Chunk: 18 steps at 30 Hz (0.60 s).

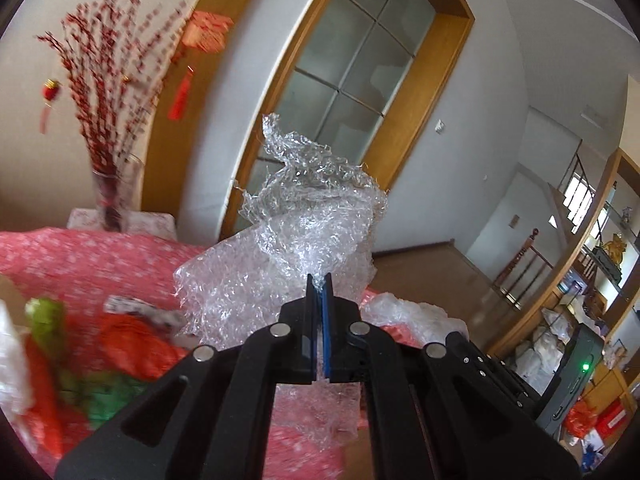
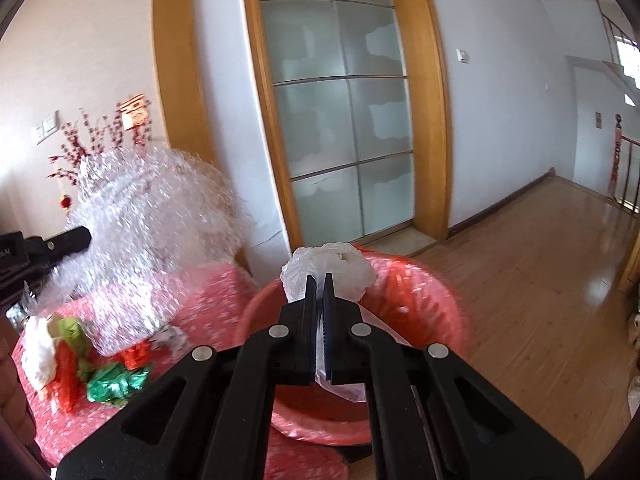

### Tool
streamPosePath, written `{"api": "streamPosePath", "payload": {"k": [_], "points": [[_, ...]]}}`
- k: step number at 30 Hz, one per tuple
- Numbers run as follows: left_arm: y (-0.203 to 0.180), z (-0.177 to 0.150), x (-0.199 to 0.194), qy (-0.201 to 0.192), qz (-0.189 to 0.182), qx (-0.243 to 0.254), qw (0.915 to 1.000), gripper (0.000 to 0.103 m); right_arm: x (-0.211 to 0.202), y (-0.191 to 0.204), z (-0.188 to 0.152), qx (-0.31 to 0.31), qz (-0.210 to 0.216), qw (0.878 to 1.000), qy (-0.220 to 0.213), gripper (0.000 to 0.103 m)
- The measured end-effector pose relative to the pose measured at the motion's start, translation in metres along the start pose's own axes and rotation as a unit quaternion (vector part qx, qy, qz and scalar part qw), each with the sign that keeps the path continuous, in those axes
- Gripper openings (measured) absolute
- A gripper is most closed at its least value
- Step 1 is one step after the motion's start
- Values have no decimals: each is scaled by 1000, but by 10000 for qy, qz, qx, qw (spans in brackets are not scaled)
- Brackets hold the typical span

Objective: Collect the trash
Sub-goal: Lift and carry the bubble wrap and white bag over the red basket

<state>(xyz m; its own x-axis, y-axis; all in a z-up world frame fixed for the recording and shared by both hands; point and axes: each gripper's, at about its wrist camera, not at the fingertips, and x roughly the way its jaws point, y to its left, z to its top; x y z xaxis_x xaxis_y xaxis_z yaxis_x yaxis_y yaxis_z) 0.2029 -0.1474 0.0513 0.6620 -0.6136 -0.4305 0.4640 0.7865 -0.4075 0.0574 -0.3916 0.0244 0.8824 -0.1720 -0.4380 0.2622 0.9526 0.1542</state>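
Note:
My left gripper [image 1: 319, 280] is shut on a big crumpled sheet of clear bubble wrap [image 1: 296, 232] and holds it up above the red-clothed table [image 1: 100, 264]. The same bubble wrap [image 2: 152, 224] shows blurred in the right wrist view, with the left gripper [image 2: 86, 236] at its left side. My right gripper [image 2: 319, 280] is shut on a white crumpled plastic bag [image 2: 332, 264] and holds it over a red basin [image 2: 416, 296]. Red, green and white wrappers [image 2: 92, 364] lie on the table at the left; they also show in the left wrist view [image 1: 72, 356].
A vase of red blossom branches [image 1: 104, 128] stands at the table's far side. A frosted glass sliding door [image 2: 340, 100] in a wooden frame is behind. Wooden floor [image 2: 540, 280] stretches to the right. More bubble wrap [image 1: 412, 312] lies at the table's right edge.

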Motion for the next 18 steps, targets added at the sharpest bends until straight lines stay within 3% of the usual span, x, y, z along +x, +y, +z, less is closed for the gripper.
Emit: {"api": "streamPosePath", "payload": {"k": [9, 18], "points": [[-33, -13, 70, 443, -309, 62, 9985, 3, 16, -27, 3, 110, -275, 9996, -29, 3], [-44, -28, 115, 900, -414, -12, 9951, 5, 39, -45, 4, 344, -256, 9990, 130, 3]]}}
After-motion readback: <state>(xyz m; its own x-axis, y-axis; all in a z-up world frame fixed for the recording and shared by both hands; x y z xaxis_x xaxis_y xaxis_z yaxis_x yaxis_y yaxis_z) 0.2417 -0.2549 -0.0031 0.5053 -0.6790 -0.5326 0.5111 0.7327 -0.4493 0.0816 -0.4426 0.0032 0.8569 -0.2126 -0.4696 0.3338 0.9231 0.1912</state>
